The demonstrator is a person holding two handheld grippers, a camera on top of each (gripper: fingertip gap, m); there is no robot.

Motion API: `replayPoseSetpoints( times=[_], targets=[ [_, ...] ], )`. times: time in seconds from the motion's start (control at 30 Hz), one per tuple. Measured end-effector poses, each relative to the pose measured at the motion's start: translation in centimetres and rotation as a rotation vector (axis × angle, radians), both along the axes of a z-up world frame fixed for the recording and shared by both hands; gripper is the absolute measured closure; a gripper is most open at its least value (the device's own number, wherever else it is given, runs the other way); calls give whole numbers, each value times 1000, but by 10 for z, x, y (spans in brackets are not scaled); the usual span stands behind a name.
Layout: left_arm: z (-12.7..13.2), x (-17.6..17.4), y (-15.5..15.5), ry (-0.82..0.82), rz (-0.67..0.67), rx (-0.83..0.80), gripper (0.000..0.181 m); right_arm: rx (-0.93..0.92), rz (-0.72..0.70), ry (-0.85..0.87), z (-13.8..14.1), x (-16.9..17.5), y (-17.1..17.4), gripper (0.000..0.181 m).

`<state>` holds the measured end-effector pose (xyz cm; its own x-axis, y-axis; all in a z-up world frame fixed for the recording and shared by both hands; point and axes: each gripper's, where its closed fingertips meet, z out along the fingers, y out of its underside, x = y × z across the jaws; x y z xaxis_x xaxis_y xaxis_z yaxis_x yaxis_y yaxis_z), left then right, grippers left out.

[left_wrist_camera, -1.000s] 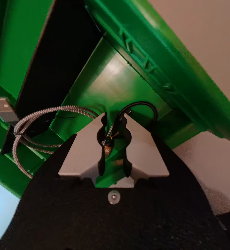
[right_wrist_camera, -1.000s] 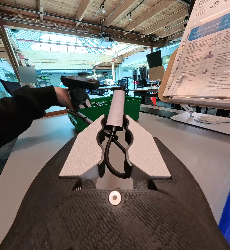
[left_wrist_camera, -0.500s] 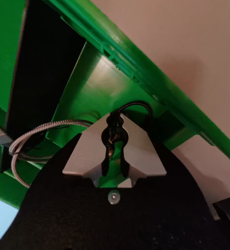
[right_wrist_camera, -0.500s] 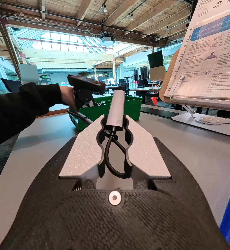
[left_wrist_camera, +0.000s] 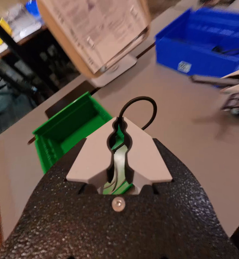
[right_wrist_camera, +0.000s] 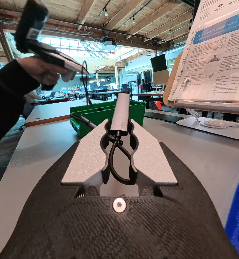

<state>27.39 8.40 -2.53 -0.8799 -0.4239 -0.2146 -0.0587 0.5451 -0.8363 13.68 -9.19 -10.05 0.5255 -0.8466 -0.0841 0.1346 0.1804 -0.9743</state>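
My left gripper (left_wrist_camera: 120, 118) is shut on a thin black cable (left_wrist_camera: 142, 103), whose loop arches past the fingertips. It is held high above the green bin (left_wrist_camera: 68, 130). In the right wrist view the left gripper (right_wrist_camera: 86, 72) is at the upper left in a person's hand, and the cable (right_wrist_camera: 86, 89) dangles from it above the bin (right_wrist_camera: 135, 112). My right gripper (right_wrist_camera: 119, 120) is shut on a grey bar-shaped hub (right_wrist_camera: 121, 110) that points forward. The hub's short black lead (right_wrist_camera: 119, 165) loops back between the fingers. The right gripper is low over the grey table (right_wrist_camera: 186, 154).
A document stand with printed sheets (right_wrist_camera: 220, 60) stands at the right on a white base (right_wrist_camera: 214, 126); it also shows in the left wrist view (left_wrist_camera: 99, 32). A blue bin (left_wrist_camera: 200, 42) sits on the table's far right. A thick dark cable (right_wrist_camera: 82, 120) hangs over the green bin's rim.
The left gripper closed on the black cable inside the green bin, then lifted up and out with it. The right gripper has stayed still, holding the hub.
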Motion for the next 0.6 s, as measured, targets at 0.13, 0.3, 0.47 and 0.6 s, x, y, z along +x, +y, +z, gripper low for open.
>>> replayPoseSetpoints(
  times=[0.13, 0.3, 0.47, 0.6],
  targets=[
    [2, -61, -48, 168, -195, -192, 180, 82, -42, -19, 5, -1, -15, 158],
    [-70, -108, -88, 521, -228, -168, 180, 168, -62, -32, 9, -2, -28, 158],
    [-122, -79, -111, 440, -89, -86, 171, 155, -56, -36, 9, -3, -26, 158],
    [-147, -55, -105, 225, -61, 135, 161, 164, -59, -31, 8, -2, -27, 158]
  ],
)
